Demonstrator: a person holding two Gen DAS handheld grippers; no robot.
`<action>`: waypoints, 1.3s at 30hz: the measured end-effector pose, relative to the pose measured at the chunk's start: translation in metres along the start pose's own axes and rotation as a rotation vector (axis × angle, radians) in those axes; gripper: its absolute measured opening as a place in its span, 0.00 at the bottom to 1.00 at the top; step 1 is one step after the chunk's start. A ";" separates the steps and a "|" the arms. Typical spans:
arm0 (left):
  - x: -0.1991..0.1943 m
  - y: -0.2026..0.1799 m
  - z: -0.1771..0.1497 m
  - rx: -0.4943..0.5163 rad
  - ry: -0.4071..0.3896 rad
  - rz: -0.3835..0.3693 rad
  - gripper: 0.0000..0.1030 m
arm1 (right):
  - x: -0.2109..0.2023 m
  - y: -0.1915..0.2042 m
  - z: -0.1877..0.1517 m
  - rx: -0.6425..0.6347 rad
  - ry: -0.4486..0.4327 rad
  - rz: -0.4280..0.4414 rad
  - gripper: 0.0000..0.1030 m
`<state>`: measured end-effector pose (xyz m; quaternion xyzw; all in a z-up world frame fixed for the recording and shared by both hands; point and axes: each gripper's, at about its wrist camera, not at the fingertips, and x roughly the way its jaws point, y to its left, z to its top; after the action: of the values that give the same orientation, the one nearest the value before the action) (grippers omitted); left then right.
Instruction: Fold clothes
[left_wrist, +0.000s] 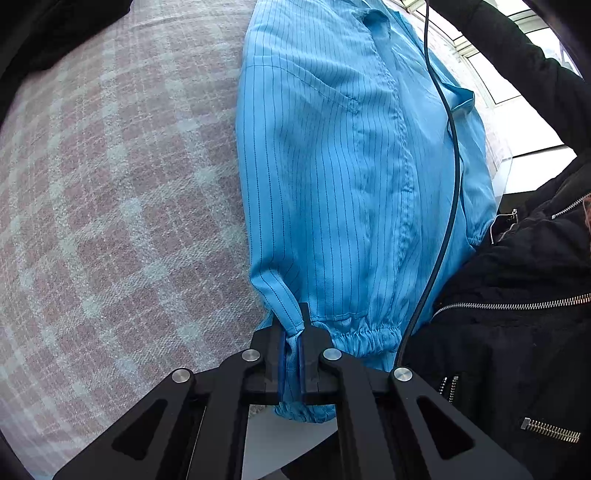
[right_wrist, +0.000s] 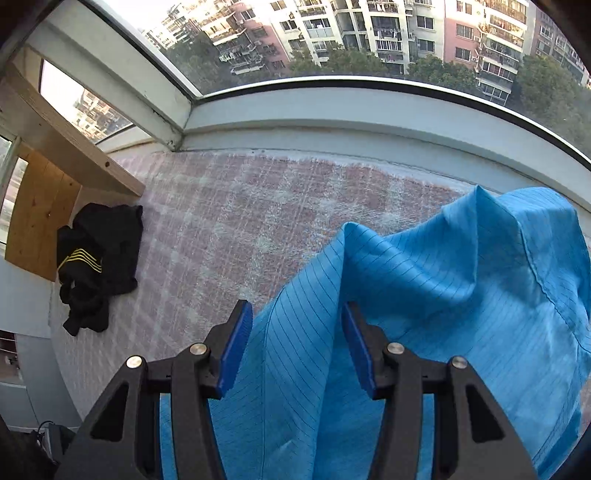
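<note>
A blue pin-striped garment (left_wrist: 332, 184) lies on a pink and grey checked cloth (left_wrist: 110, 221). My left gripper (left_wrist: 291, 325) is shut on the garment's hem, beside its gathered elastic cuff (left_wrist: 365, 334). In the right wrist view the same blue garment (right_wrist: 424, 295) rises in a loose ridge between the blue pads (right_wrist: 236, 343) of my right gripper (right_wrist: 295, 314), which is open. The fabric passes between the jaws and is not pinched.
A black garment with yellow stripes (right_wrist: 96, 254) lies at the left edge of the checked cloth (right_wrist: 258, 221), below a wooden shelf (right_wrist: 55, 147). A curved window sill (right_wrist: 369, 125) borders the far side. The person's black jacket (left_wrist: 517, 314) and a thin cable (left_wrist: 443, 184) are at right.
</note>
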<state>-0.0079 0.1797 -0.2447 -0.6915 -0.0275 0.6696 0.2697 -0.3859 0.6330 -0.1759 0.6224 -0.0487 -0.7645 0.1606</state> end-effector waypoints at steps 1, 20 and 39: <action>0.000 -0.002 0.000 0.002 -0.001 0.005 0.04 | 0.002 0.003 -0.002 -0.030 -0.003 -0.028 0.47; -0.055 -0.040 -0.025 0.063 -0.135 0.267 0.15 | -0.104 0.054 -0.185 -0.267 -0.115 -0.172 0.53; 0.021 -0.244 0.017 0.535 -0.085 -0.115 0.38 | -0.164 -0.022 -0.474 0.212 -0.078 -0.274 0.56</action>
<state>0.0568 0.4019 -0.1630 -0.5640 0.1001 0.6652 0.4789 0.0969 0.7632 -0.1328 0.6067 -0.0499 -0.7933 -0.0133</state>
